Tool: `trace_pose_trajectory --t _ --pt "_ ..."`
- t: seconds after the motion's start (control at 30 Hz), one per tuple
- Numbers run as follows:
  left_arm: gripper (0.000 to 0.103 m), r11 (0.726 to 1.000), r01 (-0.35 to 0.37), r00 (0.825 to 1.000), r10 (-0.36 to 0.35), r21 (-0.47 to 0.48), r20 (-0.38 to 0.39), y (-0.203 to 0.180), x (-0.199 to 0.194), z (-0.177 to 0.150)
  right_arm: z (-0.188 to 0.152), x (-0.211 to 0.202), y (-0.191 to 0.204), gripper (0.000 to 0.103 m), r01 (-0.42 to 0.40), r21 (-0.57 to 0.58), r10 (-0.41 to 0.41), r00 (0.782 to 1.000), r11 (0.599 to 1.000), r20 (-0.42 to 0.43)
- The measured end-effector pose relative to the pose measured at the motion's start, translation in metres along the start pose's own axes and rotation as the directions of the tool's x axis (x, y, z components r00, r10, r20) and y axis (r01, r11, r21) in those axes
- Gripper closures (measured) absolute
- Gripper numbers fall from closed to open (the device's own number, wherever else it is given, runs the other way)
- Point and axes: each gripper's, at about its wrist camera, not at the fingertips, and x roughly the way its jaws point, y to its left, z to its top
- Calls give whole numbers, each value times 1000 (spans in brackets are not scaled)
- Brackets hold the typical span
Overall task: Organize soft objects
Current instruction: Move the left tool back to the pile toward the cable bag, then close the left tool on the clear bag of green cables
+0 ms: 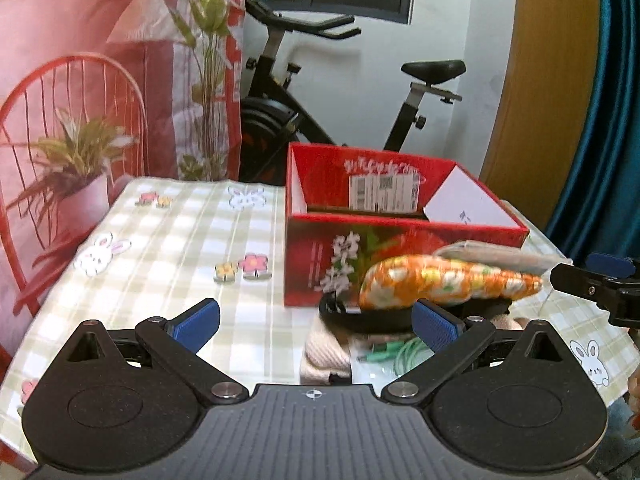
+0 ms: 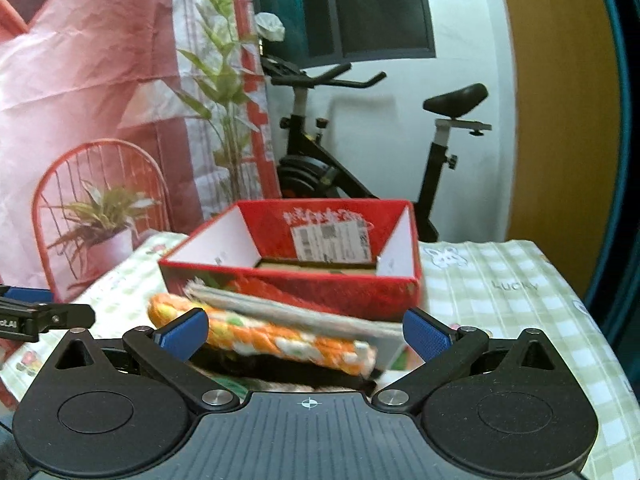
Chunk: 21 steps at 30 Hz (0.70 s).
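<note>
Left gripper (image 1: 316,325) and right gripper (image 2: 306,333) are both standing wide apart, holding nothing. Between them, an orange floral pouch (image 1: 448,280) is lying on a pile with a grey folded cloth (image 2: 288,312), just before the red box (image 1: 400,236) sitting on the checked tablecloth (image 1: 180,240).

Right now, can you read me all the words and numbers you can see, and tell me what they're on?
"Lucky": tablecloth, right of the red box.
White script on the box's inner back wall: too blurred to read.
Shipping label with barcode in the box: too small to read.
White lettering on the box's front: too small to read.
White letters on the left gripper: cut off, unreadable.
</note>
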Motion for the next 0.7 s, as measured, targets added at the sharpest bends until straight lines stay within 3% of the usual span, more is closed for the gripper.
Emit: trace_pose_trajectory --t 0.23,0.43,0.5,0.57,0.7 --pt "1 999 24 999 -25 -25 -48 6 8 -14 -25 13 -8 0 2 40 1 997 999 -74" --pt "14 996 71 991 -77 -57 -112 7 24 -24 -37 27 -3 2 -26 41 31 990 999 -135" --pt "24 993 101 984 -109 -64 -139 6 32 -27 -40 32 0 8 -43 35 48 986 998 -157" --pt "47 989 137 975 -146 -63 -169 4 42 -27 -41 37 4 16 -69 32 73 981 997 -181" --pt "52 983 171 964 -179 -59 -194 0 56 -31 -41 47 12 36 -118 36 123 968 992 -219"
